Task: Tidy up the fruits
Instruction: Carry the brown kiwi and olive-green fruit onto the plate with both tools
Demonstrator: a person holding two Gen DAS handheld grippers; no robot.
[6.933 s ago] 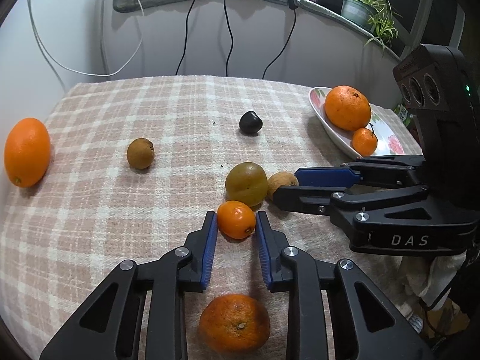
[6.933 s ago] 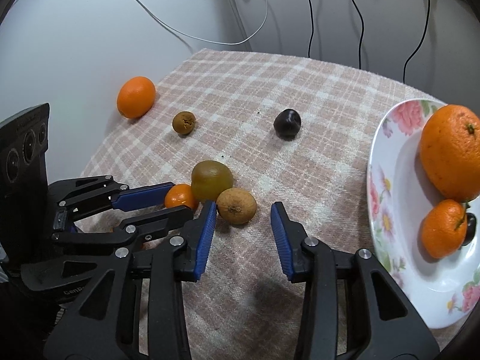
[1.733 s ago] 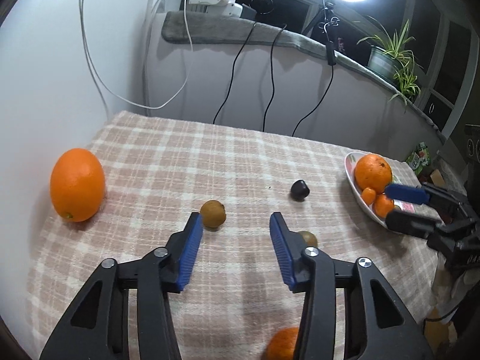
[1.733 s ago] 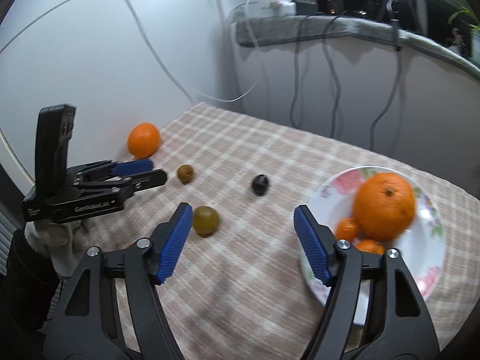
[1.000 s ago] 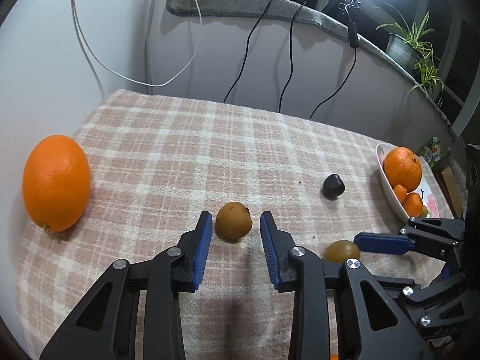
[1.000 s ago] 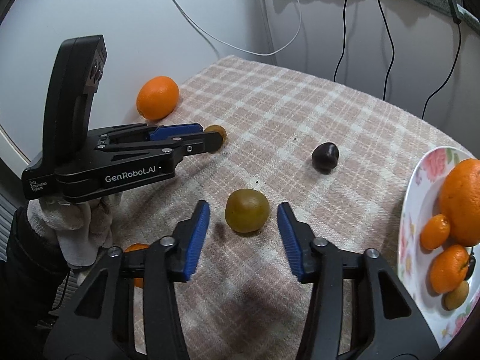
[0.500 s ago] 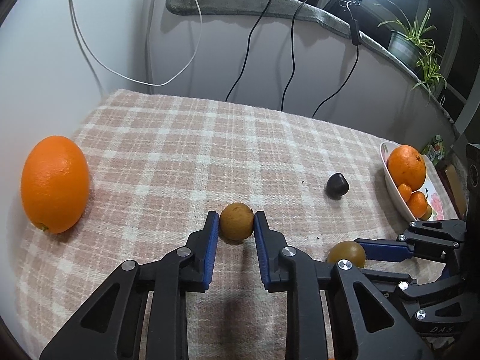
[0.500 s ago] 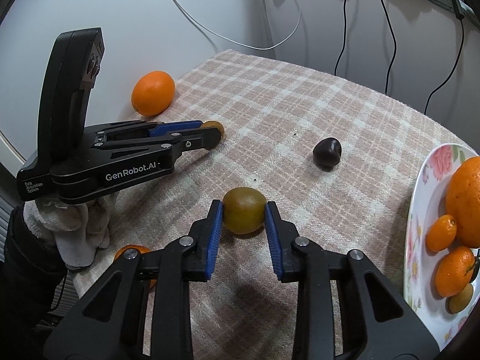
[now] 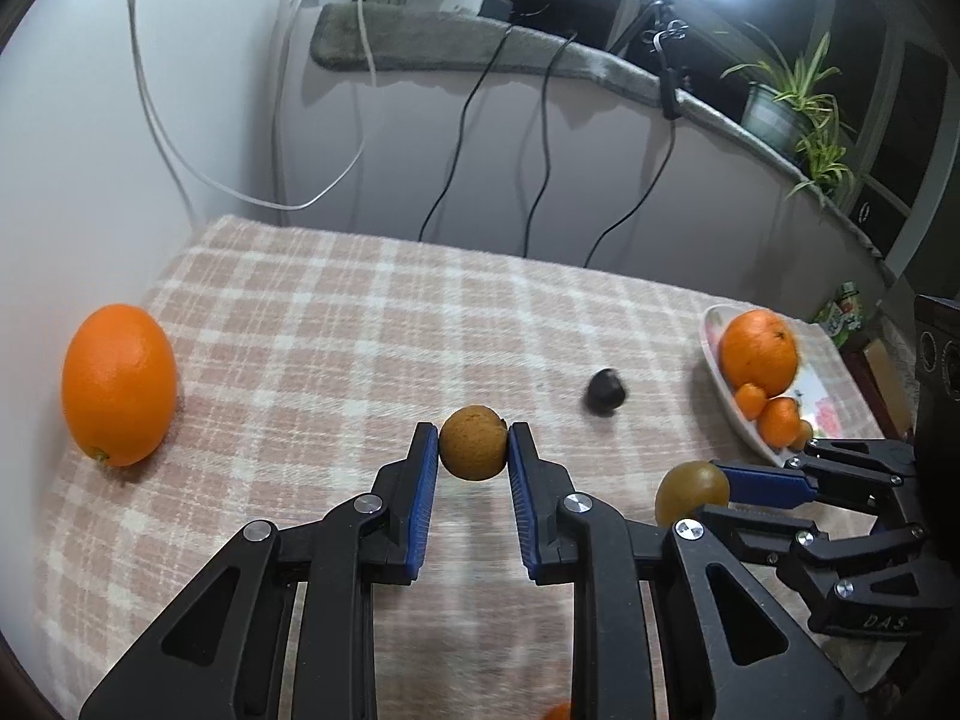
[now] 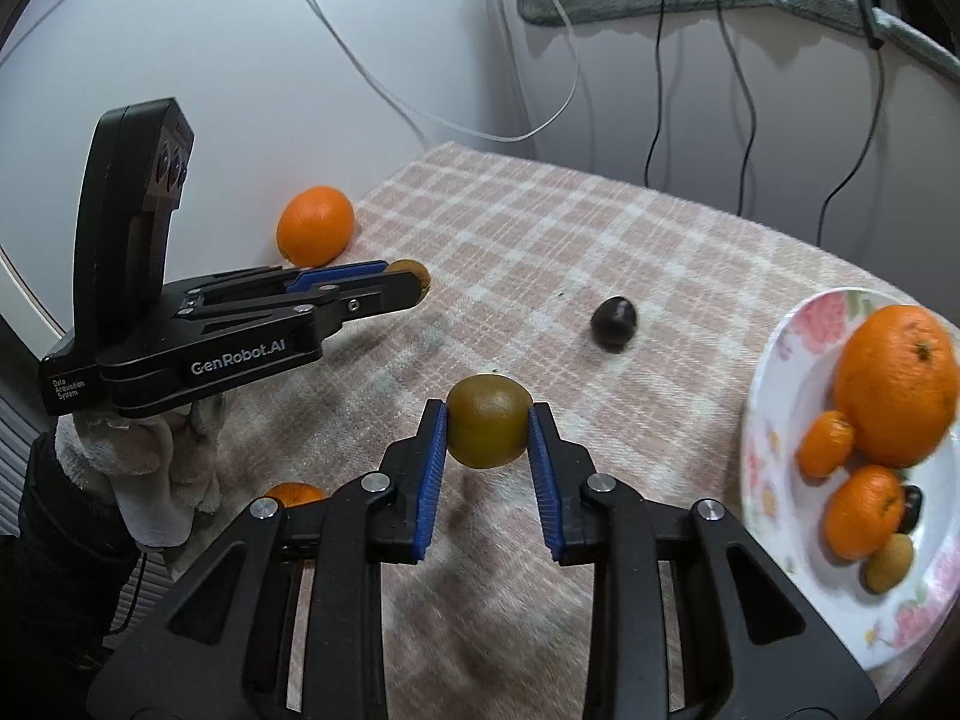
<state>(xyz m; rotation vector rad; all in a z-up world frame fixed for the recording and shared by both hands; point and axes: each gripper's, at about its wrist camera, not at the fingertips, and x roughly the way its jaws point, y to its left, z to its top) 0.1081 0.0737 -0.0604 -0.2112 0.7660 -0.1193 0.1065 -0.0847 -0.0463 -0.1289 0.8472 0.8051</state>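
Observation:
My left gripper (image 9: 473, 450) is shut on a small round brown fruit (image 9: 473, 443), held just above the checked cloth. My right gripper (image 10: 487, 429) is shut on an olive-green fruit (image 10: 489, 429), likewise lifted off the cloth; that fruit (image 9: 690, 483) shows at the right of the left wrist view. A flowered plate (image 10: 774, 360) at the right holds a big orange (image 10: 894, 384), small tangerines and a small brown fruit. A large orange (image 9: 119, 384) lies at the cloth's left edge. A dark plum-like fruit (image 10: 613, 319) sits mid-table.
A tangerine (image 10: 294, 493) lies near the front edge, partly hidden under my left gripper (image 10: 390, 285). A gloved hand (image 10: 150, 480) holds that gripper. Cables hang down the wall behind the table, and a potted plant (image 9: 786, 108) stands on the ledge.
Both grippers closed from open onto their fruits and then lifted them slightly off the cloth.

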